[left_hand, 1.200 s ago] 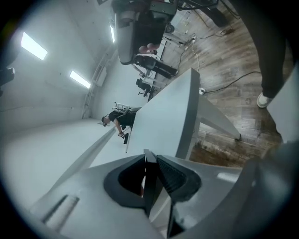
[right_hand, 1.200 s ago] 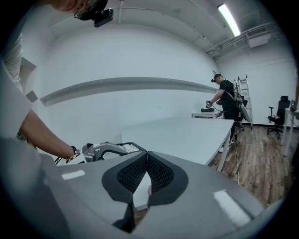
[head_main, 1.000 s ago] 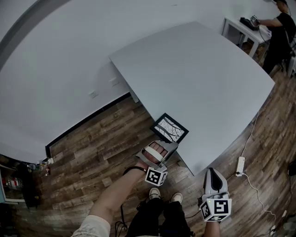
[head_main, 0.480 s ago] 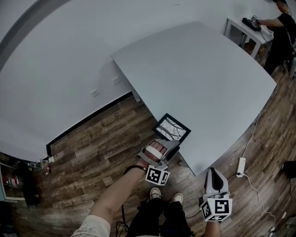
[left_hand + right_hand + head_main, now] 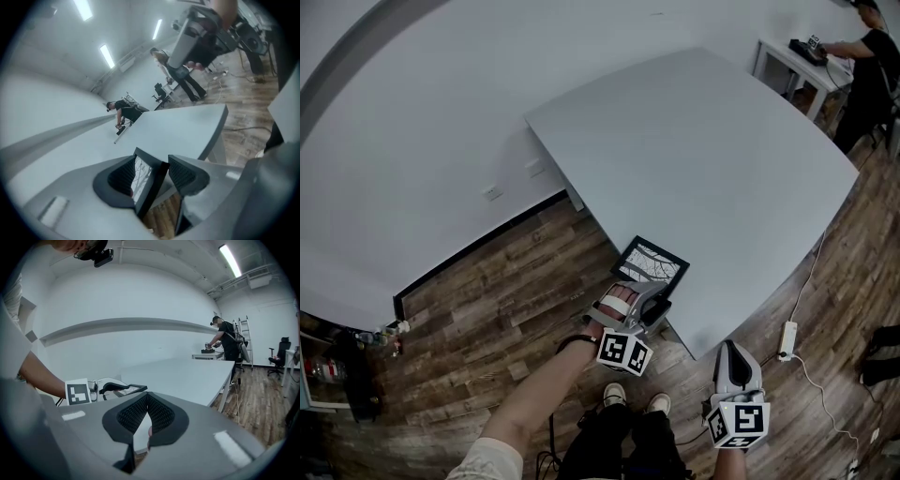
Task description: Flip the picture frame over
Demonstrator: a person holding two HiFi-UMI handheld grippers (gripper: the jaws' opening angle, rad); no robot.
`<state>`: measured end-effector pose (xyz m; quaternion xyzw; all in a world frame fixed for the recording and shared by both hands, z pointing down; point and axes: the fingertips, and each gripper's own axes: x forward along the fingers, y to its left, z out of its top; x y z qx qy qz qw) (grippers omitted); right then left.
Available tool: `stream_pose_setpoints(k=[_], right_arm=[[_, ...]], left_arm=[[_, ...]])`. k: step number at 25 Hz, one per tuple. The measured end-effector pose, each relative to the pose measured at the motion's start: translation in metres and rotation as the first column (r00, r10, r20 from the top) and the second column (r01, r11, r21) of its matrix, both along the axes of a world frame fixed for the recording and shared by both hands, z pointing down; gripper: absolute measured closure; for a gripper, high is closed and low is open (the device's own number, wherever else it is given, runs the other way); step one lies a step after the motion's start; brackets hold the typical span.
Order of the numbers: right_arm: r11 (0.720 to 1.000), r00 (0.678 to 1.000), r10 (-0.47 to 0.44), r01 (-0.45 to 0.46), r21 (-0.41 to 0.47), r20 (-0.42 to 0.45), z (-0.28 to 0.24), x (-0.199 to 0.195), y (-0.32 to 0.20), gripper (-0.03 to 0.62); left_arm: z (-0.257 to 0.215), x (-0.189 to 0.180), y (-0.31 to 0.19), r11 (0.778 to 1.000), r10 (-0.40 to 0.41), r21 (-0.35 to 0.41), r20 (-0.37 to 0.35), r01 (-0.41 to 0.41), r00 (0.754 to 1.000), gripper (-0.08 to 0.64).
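while the right gripper [image 5: 731,352] hangs nearest the person at about 5 o'clock in the head view, off the table and over the wood floor [image 5: 502,295], its own view shows its ribbed pads [image 5: 161,414] pressed together with nothing between them. to its 10 o'clock, the left gripper [image 5: 651,302] is clamped on the near edge of the picture frame [image 5: 654,261]; in the left gripper view the dark frame [image 5: 151,182] stands tilted between the two pads, its pale printed face turned toward the left pad [image 5: 123,176]. the frame sits at the near corner of the grey table [image 5: 703,141], at 1 o'clock from the holding hand [image 5: 617,302], printed side up, and i cannot tell whether its far edge touches the tabletop. a white power strip [image 5: 787,336] lies on the floor at 3 o'clock of the left gripper, past the table corner. far off at 2 o'clock, a person in dark clothes [image 5: 874,58] stands at a small white table [image 5: 780,52].
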<state>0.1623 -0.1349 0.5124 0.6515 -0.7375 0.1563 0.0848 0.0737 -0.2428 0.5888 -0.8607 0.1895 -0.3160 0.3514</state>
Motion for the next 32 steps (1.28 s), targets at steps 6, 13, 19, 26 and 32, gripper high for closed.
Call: stream_pose_setpoints(k=[6,13,19,26,32], right_arm=[[1.000,1.000,0.009,-0.009,0.010,0.001,-0.004,0.002,-0.007,0.568],[1.000,1.000,0.016,-0.016,0.024,-0.002,-0.012,0.007,-0.016,0.568],[0.998,1.000,0.022,-0.022,0.055,-0.007,-0.025,0.012,-0.023,0.568],[0.992,0.999,0.027,-0.024,0.121,-0.019,-0.062,0.016,-0.036,0.568],[0.983,0.999,0.027,-0.021,0.180,-0.032,-0.095,0.021,-0.034,0.568]], left_arm=[[-0.004,0.004,-0.013,0.947,-0.135,-0.309,-0.129,0.089,0.982,0.323],[-0.034,0.005,-0.025,0.854,-0.290,-0.511,-0.307,0.100,0.906,0.318],[-0.073,-0.016,-0.037,0.805,-0.458,-0.579,-0.470,0.128,0.754,0.318],[-0.146,-0.049,-0.022,0.800,-0.553,-0.586,-0.634,0.132,0.540,0.339],[-0.193,-0.071,0.010,0.825,-0.550,-0.538,-0.689,0.176,0.471,0.367]])
